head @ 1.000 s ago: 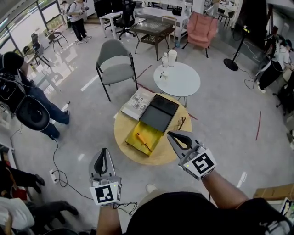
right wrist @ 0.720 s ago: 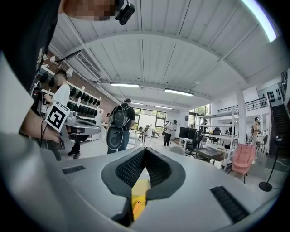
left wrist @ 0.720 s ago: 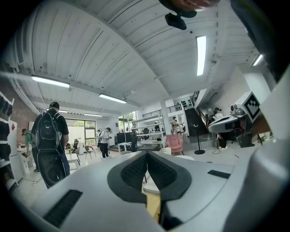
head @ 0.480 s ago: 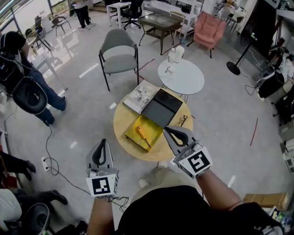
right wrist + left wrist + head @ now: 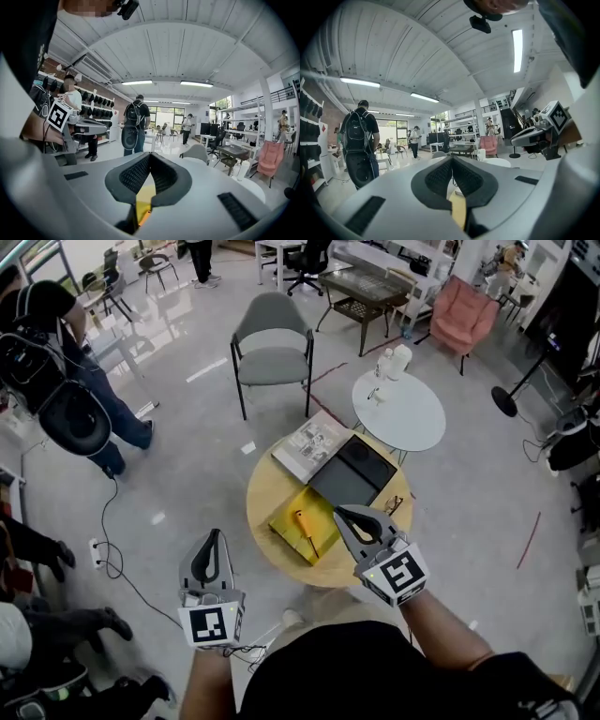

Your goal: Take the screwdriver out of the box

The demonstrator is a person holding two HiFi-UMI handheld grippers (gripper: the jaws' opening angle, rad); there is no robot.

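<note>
In the head view an orange-handled screwdriver (image 5: 305, 530) lies in the yellow tray of an open box (image 5: 285, 523) on a round wooden table (image 5: 267, 498); the box's black lid (image 5: 352, 476) lies folded back. My right gripper (image 5: 341, 513) is shut with nothing in it, its tips over the table just right of the box. My left gripper (image 5: 215, 537) is shut and empty, off the table's left edge above the floor. In the right gripper view a sliver of yellow and orange shows below the closed right gripper (image 5: 149, 157). The left gripper (image 5: 451, 159) in its own view also has its pads together.
A booklet (image 5: 307, 443) lies on the table behind the box, and glasses (image 5: 392, 505) lie at its right rim. Beyond stand a white round table (image 5: 403, 413) with a bottle, and a grey chair (image 5: 274, 348). A person with a backpack (image 5: 66, 413) stands left; cables cross the floor.
Both grippers have moved forward and down toward the table; the right one's tips now reach over the table beside the box. Both jaws stay shut.
</note>
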